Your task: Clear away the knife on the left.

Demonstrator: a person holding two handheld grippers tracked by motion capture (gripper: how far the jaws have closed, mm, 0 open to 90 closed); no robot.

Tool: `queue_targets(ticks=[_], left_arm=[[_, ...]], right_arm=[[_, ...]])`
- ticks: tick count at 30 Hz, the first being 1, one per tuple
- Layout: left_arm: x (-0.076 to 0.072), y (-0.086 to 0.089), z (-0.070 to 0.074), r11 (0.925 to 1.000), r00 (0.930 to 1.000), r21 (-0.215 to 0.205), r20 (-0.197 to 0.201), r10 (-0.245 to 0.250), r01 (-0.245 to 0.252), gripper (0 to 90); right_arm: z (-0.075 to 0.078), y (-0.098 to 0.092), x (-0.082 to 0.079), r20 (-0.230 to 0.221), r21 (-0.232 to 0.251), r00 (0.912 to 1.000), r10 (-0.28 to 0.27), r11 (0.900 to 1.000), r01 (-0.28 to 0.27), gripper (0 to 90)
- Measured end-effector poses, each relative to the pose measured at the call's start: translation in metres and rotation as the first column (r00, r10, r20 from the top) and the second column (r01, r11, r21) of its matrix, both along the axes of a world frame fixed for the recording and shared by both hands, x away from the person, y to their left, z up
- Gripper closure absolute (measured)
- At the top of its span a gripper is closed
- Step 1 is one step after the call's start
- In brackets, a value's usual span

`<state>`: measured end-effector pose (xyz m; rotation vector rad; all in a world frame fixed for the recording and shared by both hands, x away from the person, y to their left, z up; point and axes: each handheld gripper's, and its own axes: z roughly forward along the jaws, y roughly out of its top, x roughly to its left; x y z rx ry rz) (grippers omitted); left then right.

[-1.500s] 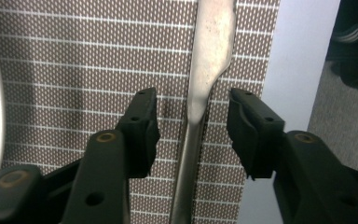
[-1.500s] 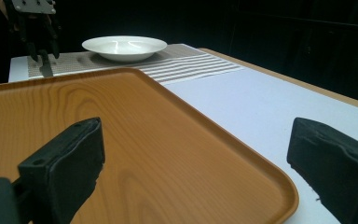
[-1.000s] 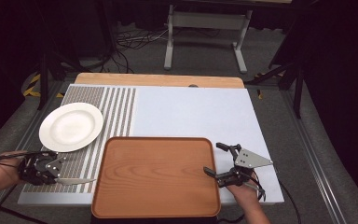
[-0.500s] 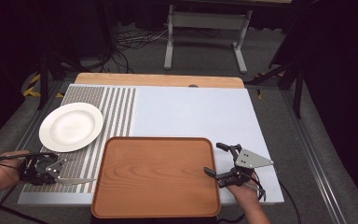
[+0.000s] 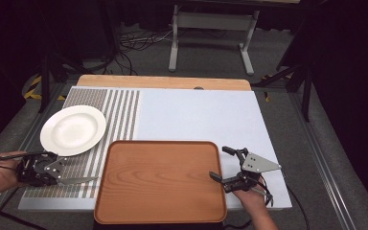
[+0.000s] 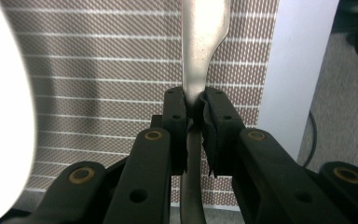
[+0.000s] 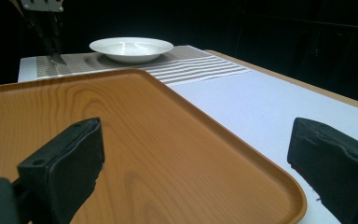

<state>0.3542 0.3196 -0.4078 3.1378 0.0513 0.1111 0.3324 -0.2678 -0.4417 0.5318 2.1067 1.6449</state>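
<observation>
At the far left of the high view a hand comes in from the lower edge and bears the left gripper [image 5: 57,178], which lies low over the striped placemat [image 5: 120,105]. Its jaws are pressed together on the handle of a metal knife [image 5: 79,180]; in the left gripper view the pads pinch the narrow neck of the handle [image 6: 193,100], and the blade runs on away from the jaws over the woven brown weave. In the high view the blade points toward the tray, its tip just beside the tray's left rim; whether it touches the mat I cannot tell.

Just behind this gripper a white plate [image 5: 73,130] rests on the placemat, near the knife but apart from it.

In the middle, a wooden tray [image 5: 160,182] sits at the near edge of the table, its left part over the placemat and the rest over the pale blue table cover [image 5: 196,115].

At the right, the right gripper [image 5: 225,165] rests at the tray's right rim with its jaws spread wide and nothing between the pads. In the right gripper view one pad [image 7: 67,156] hangs over the tray's floor and the other over the blue cover, so the jaws straddle the rim [image 7: 270,179] without pressing it.
</observation>
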Motion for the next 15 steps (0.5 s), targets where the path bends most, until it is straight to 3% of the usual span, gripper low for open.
queue_targets(ticks=[4, 8, 10, 15], left_arm=[[0.001, -0.003, 0.008, 0.9997, 0.9999, -0.024, 0.007, 0.010, -0.009, 80.5], [0.001, -0.006, 0.018, 0.9954, 0.9976, -0.070, 0.016, 0.067, -0.066, 80.5], [0.002, -0.008, 0.022, 0.9899, 0.9932, -0.083, 0.008, 0.116, -0.115, 80.6], [0.004, -0.014, 0.033, 0.9733, 0.9848, -0.151, -0.007, 0.173, -0.172, 80.5]], right_arm=[[0.000, -0.001, 0.000, 0.004, 0.003, 1.0000, -0.001, 1.000, 0.001, 4.6], [0.001, -0.001, 0.000, 0.003, 0.003, 1.0000, 0.000, 1.000, 0.000, 4.6], [0.001, -0.001, -0.001, 0.004, 0.005, 1.0000, 0.001, 1.000, -0.001, 4.6], [0.001, -0.002, 0.000, 0.004, 0.008, 1.0000, 0.001, 1.000, -0.001, 4.6]])
